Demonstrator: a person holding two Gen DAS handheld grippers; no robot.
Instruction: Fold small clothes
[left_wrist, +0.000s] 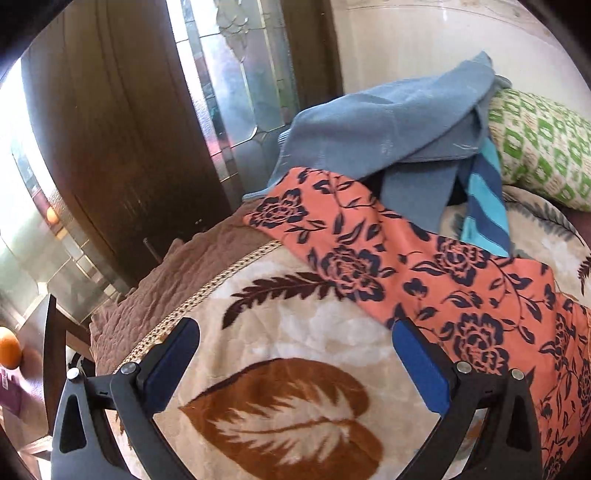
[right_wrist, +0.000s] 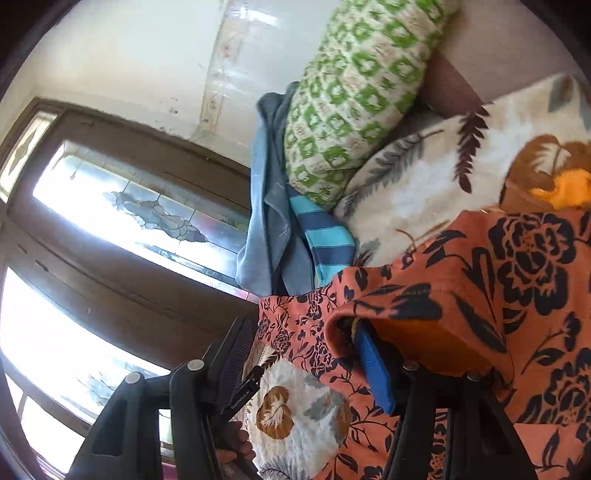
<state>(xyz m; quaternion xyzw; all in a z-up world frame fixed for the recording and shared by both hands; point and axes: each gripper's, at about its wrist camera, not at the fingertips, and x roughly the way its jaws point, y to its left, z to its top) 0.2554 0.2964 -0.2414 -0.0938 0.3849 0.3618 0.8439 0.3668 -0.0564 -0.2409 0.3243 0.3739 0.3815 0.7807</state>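
Note:
An orange cloth with dark blue flowers (left_wrist: 461, 280) lies spread across a leaf-patterned blanket (left_wrist: 280, 413). My left gripper (left_wrist: 295, 325) hovers open over the blanket, nothing between its fingers, its right finger at the cloth's near edge. In the right wrist view the same orange cloth (right_wrist: 498, 277) is lifted and drapes over the blue pad of the right finger (right_wrist: 373, 369). My right gripper (right_wrist: 303, 326) has its jaws apart, so no pinch shows. A blue-grey garment (left_wrist: 388, 122) and a blue striped cloth (left_wrist: 484, 199) lie heaped behind.
A green-patterned pillow (left_wrist: 543, 147) sits behind the heap by the wall. A brown quilted cover (left_wrist: 166, 277) hangs off the bed's left edge. Wooden doors with stained glass (left_wrist: 240, 92) stand beyond. A hand (right_wrist: 236, 446) on the other gripper shows low between my right jaws.

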